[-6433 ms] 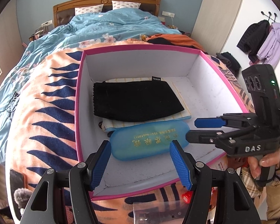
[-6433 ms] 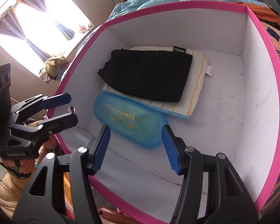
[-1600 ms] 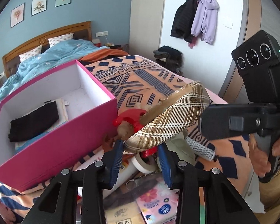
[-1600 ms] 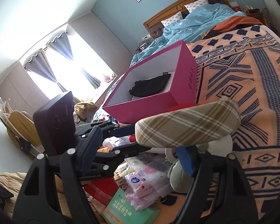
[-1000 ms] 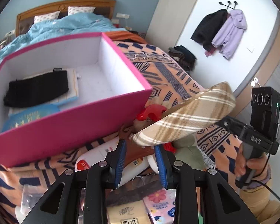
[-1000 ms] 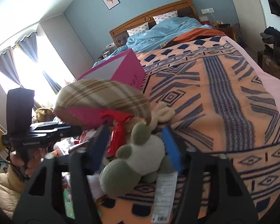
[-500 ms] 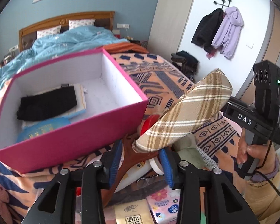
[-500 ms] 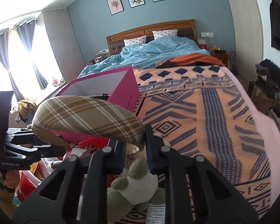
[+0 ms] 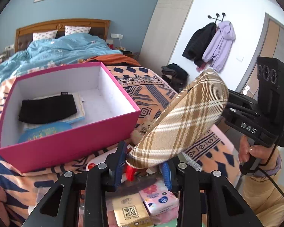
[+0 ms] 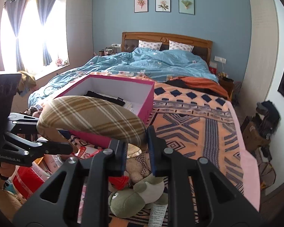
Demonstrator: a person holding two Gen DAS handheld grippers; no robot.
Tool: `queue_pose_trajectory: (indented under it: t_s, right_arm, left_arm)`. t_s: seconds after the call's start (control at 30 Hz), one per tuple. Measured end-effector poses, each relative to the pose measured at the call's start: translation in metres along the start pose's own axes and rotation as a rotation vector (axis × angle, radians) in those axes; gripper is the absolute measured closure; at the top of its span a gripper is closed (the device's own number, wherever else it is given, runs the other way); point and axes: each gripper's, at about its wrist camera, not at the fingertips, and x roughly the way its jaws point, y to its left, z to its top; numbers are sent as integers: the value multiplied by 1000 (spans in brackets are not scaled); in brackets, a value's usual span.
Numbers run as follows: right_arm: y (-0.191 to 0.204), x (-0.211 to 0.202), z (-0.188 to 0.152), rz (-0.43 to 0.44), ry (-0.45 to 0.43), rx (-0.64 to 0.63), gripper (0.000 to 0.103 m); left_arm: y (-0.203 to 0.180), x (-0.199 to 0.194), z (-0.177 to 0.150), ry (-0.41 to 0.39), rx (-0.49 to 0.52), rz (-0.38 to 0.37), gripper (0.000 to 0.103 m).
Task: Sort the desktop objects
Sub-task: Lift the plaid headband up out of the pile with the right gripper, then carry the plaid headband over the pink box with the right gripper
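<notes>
A: Why does each gripper take one end of the plaid cushion [image 9: 181,121]?

B: Its length needs both: the left gripper [image 9: 144,165] is closing on the near tip, the right gripper [image 10: 136,147] pinches the far end, keeping it above the clutter beside the pink box [image 9: 70,145]

A: Count?

B: One cushion, one box, two grippers

A bed [image 10: 208,113] is carrying everything, its orange patterned blanket [image 9: 151,92] lying beside a blue quilt [image 10: 151,62]. A pink box [image 9: 70,143] is sitting on the blanket, with the quilt and two pillows [image 10: 164,44] lying beyond it. Just in front of the box, tissue packs [image 9: 130,210], a green plush toy [image 10: 134,196] and other clutter are lying in a heap.
</notes>
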Motion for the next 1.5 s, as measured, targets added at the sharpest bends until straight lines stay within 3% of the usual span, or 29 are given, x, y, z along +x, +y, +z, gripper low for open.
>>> queue_pose_trajectory:
  t_s: [0.27,0.5,0.6,0.67,0.73,0.97,1.03,1.1,1.17,1.23,1.5]
  right_arm:
    - [38,-7,16,75,22,-141,77]
    - [51,37,16,130,113,-196,79]
    - [52,57,14,145,149,-189,79]
    - [59,65,11,133,167,-207,80]
    - [62,75,8,129,186,-210,80]
    - [45,99,6,89,214,-115,83]
    - [41,104,4,97,224,-84,83]
    - [39,106,2,104,229,-65,83]
    - [39,107,1,105,231,-57,83]
    - [37,106,1,110,224,-47,83]
    - [12,85,-7,225,184,100,66]
  left_arm:
    - [15,-1,-14,78,-59,-84,69]
    - [35,8,-21,90,-111,-2,69]
    - [43,11,-26,87,-116,67,62]
    - [47,10,-28,88,-124,108,41]
    - [51,6,-29,71,-137,141,31]
    - [52,-4,-30,30,-109,182,30]
    - [53,-2,-29,35,-101,203,32]
    - [58,3,-29,45,-118,199,40]
    - [64,11,-28,67,-140,192,70]
    - [70,19,-30,93,-172,174,82]
    - [77,25,-34,110,-213,139,86]
